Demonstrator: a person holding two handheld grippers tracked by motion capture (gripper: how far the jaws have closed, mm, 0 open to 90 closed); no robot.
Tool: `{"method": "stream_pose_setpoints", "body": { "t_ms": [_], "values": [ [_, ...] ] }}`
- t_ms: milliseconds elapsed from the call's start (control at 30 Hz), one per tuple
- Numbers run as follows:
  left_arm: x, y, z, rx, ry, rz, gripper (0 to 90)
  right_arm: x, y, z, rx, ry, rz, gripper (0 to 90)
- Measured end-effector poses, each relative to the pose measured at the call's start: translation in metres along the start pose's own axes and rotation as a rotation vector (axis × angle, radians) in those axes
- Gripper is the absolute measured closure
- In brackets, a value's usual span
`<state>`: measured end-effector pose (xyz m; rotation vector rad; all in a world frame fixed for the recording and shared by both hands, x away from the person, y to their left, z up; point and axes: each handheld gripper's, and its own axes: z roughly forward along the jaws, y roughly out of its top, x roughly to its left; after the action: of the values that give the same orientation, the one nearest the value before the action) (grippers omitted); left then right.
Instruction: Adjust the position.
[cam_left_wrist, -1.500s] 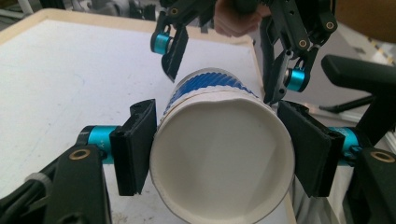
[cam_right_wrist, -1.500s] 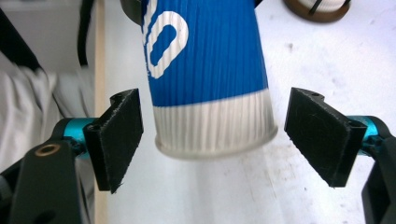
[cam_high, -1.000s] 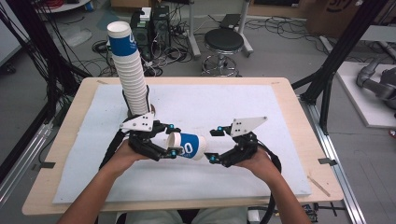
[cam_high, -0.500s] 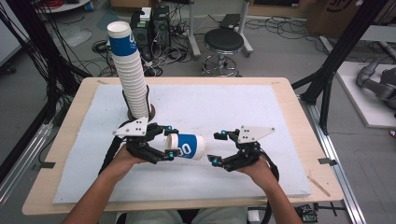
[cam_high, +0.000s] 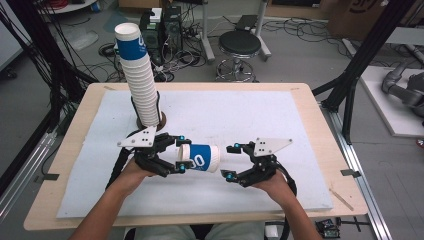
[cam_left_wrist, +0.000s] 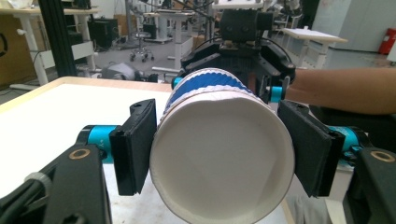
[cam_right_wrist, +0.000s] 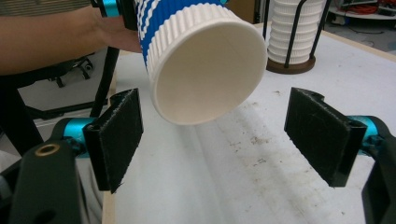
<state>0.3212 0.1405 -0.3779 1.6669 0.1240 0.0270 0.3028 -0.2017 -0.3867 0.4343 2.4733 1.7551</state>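
A white paper cup (cam_high: 200, 158) with a blue band lies sideways just above the mat, and my left gripper (cam_high: 181, 154) is shut on its left end. In the left gripper view both black pads press the cup's (cam_left_wrist: 222, 158) sides, one round white end facing the camera. My right gripper (cam_high: 230, 161) stands open just right of the cup's other end, not touching it. In the right gripper view the cup (cam_right_wrist: 201, 60) hangs ahead and above the wide-apart pads (cam_right_wrist: 116, 135).
A tall stack of the same cups (cam_high: 137, 75) stands in a wire holder on a round base (cam_high: 150, 120) behind my left hand. A white mat (cam_high: 250, 115) covers the wooden table (cam_high: 75, 145). Stools, cables and frames stand beyond the far edge.
My right gripper has sunk a little toward the mat, staying open. The left gripper keeps the cup in nearly the same place.
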Motion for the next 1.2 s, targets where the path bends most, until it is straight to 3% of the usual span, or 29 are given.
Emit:
{"method": "stream_pose_setpoints", "body": {
  "t_ms": [600,1200],
  "values": [
    [-0.001,0.001,0.007,-0.058,-0.052,-0.020,31.0,0.000,-0.001,0.005,-0.021,0.056,0.026,19.9],
    [-0.002,0.001,0.016,-0.100,-0.121,-0.031,31.3,0.003,0.000,0.009,-0.066,0.148,0.046,18.1]
  ]
}}
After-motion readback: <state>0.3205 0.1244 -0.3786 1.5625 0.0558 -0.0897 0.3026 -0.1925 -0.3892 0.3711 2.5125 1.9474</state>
